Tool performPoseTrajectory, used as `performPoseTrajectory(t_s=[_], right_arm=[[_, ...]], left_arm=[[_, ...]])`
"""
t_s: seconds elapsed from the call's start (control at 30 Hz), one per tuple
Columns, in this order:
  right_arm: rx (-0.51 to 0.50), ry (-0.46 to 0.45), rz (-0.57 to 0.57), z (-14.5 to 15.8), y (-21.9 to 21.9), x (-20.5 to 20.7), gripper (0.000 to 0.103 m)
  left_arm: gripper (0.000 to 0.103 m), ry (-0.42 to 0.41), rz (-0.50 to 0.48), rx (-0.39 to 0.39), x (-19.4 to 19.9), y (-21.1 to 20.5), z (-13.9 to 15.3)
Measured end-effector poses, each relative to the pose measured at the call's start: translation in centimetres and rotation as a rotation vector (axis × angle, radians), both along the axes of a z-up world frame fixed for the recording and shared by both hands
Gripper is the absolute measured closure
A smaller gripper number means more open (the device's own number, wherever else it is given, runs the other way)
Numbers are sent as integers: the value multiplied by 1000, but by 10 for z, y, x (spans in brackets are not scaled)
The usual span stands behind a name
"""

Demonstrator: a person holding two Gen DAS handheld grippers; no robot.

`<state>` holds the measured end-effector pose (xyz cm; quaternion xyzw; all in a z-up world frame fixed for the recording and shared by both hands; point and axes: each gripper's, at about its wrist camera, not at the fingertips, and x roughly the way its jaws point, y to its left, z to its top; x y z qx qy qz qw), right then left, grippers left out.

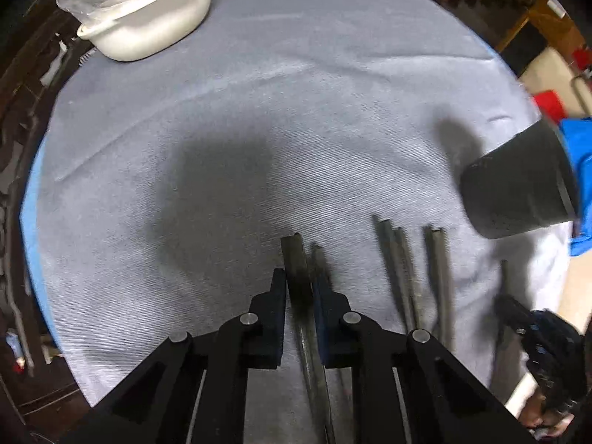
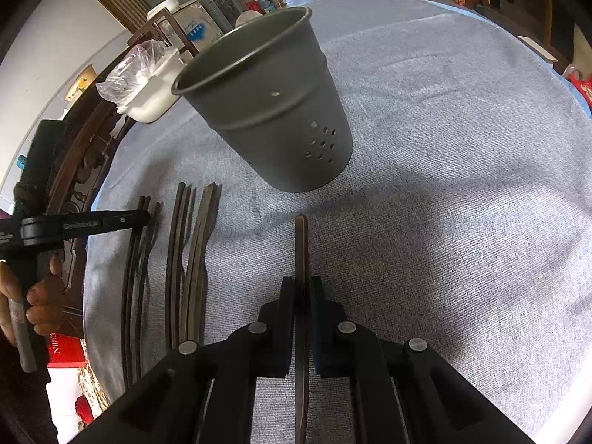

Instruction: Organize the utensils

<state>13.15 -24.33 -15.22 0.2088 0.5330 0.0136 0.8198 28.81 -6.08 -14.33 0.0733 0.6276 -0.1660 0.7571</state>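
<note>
Several dark chopsticks lie on the grey cloth. In the left wrist view my left gripper (image 1: 299, 277) points down, and its pads are shut on one chopstick (image 1: 296, 259); a second chopstick (image 1: 320, 259) lies just to its right. More loose chopsticks (image 1: 397, 259) lie further right. The dark perforated holder cup (image 2: 266, 111) stands upright beyond them. My right gripper (image 2: 302, 281) is shut on a single chopstick (image 2: 301, 240), held above the cloth in front of the cup. In the right wrist view my left gripper (image 2: 144, 217) reaches over the leftmost chopsticks (image 2: 135, 277).
A white tub (image 1: 148, 18) with a plastic bag in it sits near the far edge of the round table (image 2: 462, 129). A carved wooden chair (image 2: 81, 155) stands at the left edge. A hand (image 2: 40, 296) holds the left gripper's handle. Room clutter lies beyond.
</note>
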Motion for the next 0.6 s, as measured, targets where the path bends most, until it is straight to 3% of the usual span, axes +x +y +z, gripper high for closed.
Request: performPoseTrajectory(t_s=[0.27, 0.6], right_arm=[[-14, -1, -4, 1, 3, 1, 93], [-10, -5, -2, -1, 2, 3, 93]], left_arm=[[89, -23, 79, -17, 7, 34, 8], [87, 41, 121, -45, 16, 24, -15]])
